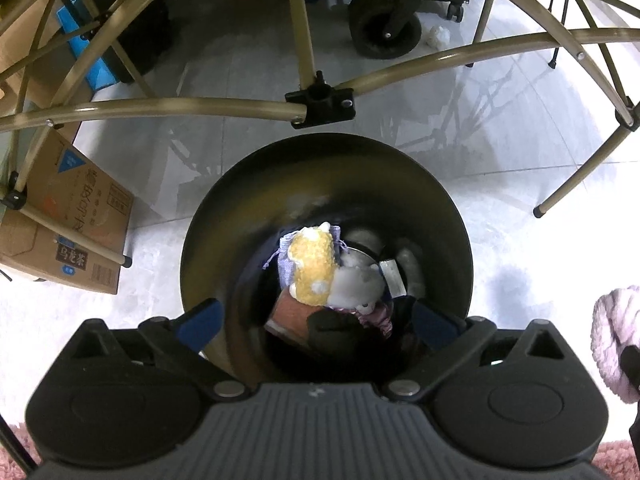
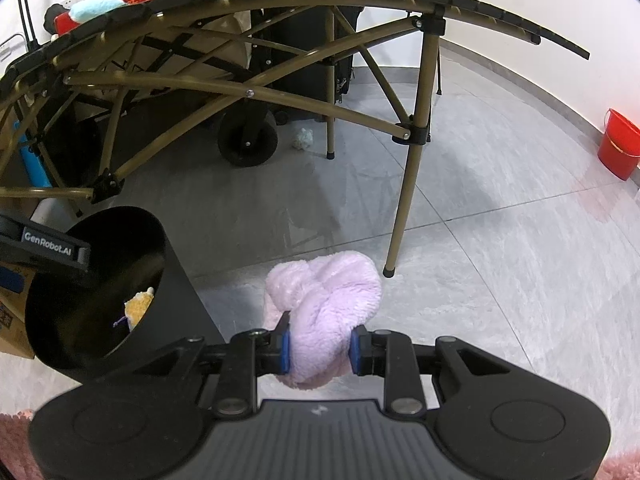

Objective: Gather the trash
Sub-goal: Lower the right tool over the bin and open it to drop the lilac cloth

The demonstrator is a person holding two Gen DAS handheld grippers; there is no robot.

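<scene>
Left gripper [image 1: 316,320]: pointed steeply downward, jaws spread wide, nothing between the blue pads [image 1: 200,322]. Both fingers angle outward from the black body; the pads sit well apart at either side of the view.

Right gripper [image 2: 319,346]: tilted downward, less steeply. Jaws partly closed, blue pads [image 2: 285,346] pressing in on both sides of a fluffy lilac plush item [image 2: 328,304], which bulges forward beyond the fingertips. Linkages drawn inward, symmetric.

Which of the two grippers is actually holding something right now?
The right gripper: its blue pads squeeze the fluffy lilac cloth. The left gripper hangs wide open and empty above the black bin.
</scene>
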